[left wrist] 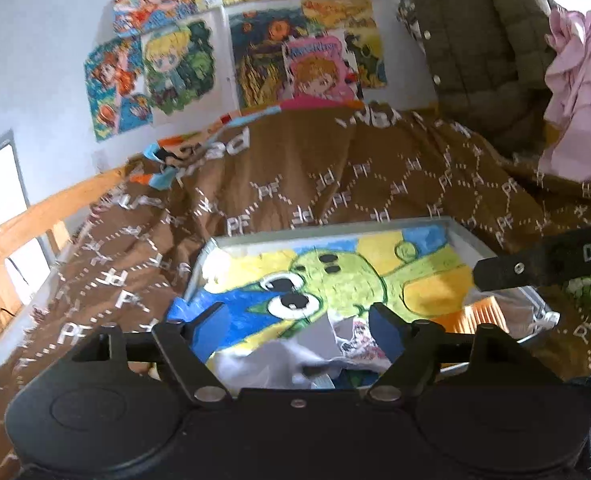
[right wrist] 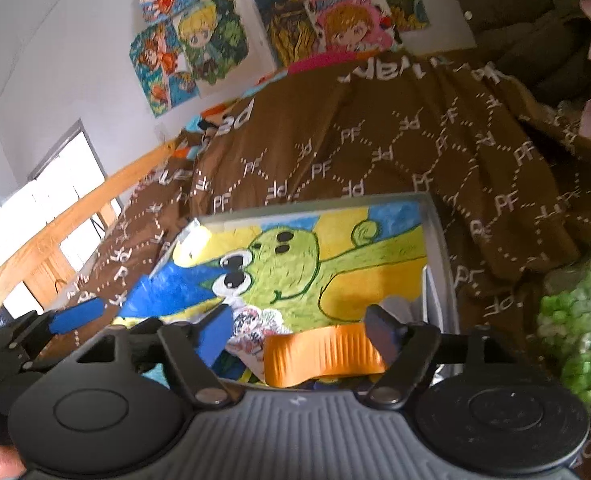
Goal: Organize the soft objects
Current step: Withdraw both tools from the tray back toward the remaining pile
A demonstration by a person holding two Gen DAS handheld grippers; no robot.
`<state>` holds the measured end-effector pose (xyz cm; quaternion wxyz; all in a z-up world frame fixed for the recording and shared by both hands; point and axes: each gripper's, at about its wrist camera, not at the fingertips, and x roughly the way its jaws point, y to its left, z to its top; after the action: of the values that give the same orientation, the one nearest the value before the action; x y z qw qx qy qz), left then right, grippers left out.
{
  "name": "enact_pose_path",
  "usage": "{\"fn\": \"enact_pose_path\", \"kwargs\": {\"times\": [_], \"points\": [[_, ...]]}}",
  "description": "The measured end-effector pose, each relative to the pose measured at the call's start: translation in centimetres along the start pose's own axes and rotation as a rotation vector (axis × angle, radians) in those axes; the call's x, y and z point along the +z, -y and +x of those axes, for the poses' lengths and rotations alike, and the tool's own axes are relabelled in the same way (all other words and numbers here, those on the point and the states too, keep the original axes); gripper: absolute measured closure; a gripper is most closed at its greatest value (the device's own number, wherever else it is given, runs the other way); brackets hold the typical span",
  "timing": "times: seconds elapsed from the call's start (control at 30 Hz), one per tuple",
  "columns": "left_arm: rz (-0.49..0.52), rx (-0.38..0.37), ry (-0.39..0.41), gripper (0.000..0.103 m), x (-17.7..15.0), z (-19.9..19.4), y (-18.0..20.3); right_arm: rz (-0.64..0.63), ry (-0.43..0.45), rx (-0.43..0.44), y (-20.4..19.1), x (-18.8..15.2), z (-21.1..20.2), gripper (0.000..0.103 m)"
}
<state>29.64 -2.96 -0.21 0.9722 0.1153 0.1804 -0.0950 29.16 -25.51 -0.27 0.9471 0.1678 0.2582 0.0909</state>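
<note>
A grey bin (left wrist: 335, 227) (right wrist: 315, 199) lies on the bed. Spread in it is a fuzzy cloth (left wrist: 355, 276) (right wrist: 295, 268) with a green cartoon creature on yellow and blue. At its near end are a white printed cloth (left wrist: 291, 360) (right wrist: 251, 326) and an orange ribbed piece (left wrist: 479, 316) (right wrist: 323, 354). My left gripper (left wrist: 297, 328) hovers open over the white cloth, its pads touching nothing. My right gripper (right wrist: 299, 334) is open above the orange piece, which lies loose below its jaws. A blue fingertip (right wrist: 79, 314) of the left gripper shows at the left of the right wrist view.
A brown quilt (left wrist: 335, 168) printed with white letters covers the bed around the bin. A wooden rail (left wrist: 35, 216) runs along the left. An olive quilted jacket (left wrist: 475, 48) and a pink cloth (left wrist: 583, 100) hang at the right. A green-white fluffy thing (right wrist: 575, 320) lies right of the bin.
</note>
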Motion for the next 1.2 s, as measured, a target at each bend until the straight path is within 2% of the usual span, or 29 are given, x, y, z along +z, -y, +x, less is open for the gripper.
{"fn": "enact_pose_path", "kwargs": {"times": [0.33, 0.63, 0.87, 1.2], "points": [[-0.089, 0.055, 0.145, 0.004, 2.2, -6.2, -0.6, -0.019, 0.137, -0.028, -0.2, 1.5, -6.2, 0.002], [-0.149, 0.064, 0.280, 0.001, 4.0, -12.5, -0.3, -0.172, 0.287, -0.056, -3.7, 2.2, -12.6, 0.000], [-0.200, 0.056, 0.302, 0.001, 3.8, -16.9, 0.3, -0.201, 0.326, -0.046, -4.7, 0.8, -16.5, 0.000], [-0.189, 0.033, 0.289, 0.001, 1.4, -22.3, 2.5, -0.247, 0.342, -0.084, -4.0, -2.7, -21.3, 0.000]]}}
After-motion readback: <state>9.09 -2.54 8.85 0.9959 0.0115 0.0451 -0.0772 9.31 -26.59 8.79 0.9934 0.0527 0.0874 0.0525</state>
